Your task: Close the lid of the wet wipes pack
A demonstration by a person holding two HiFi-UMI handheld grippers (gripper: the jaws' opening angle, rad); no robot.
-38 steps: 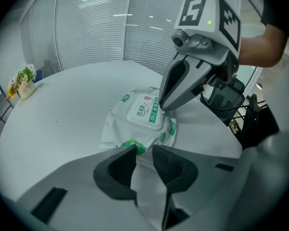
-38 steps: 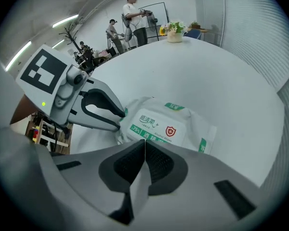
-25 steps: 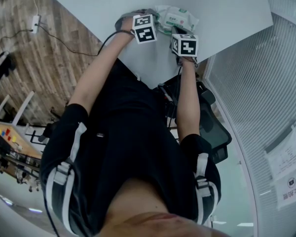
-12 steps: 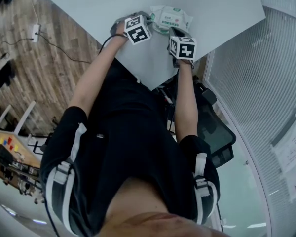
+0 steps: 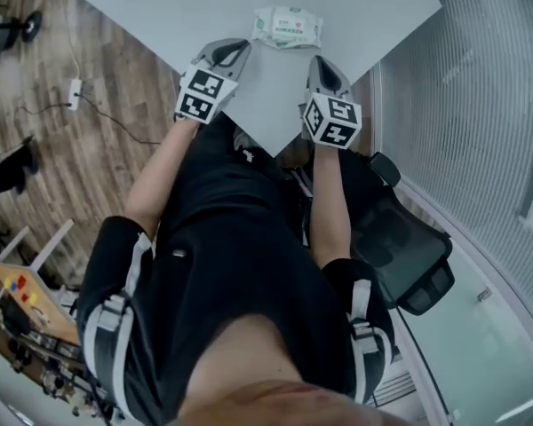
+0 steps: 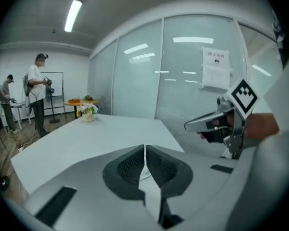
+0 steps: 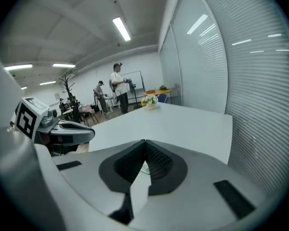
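"Head view: what has been changed?"
"The left gripper point(image 5: 234, 50) and the right gripper point(image 5: 318, 61) have been lifted away from the wet wipes pack point(image 5: 287, 27), both with jaws pressed together and nothing held. The pack is left flat on the table point(image 5: 195, 5); its lid seems shut, so the task is probably finished."

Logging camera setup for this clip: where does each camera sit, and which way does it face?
Head view: on the person's head, steeply down at table, wet wipes pack, both arms, left claw, right claw.
Left gripper view: on left claw, along its shut jaws across the table; right claw at right.
Right gripper view: on right claw, across the table; left claw at left.
Shared: the table, all views.
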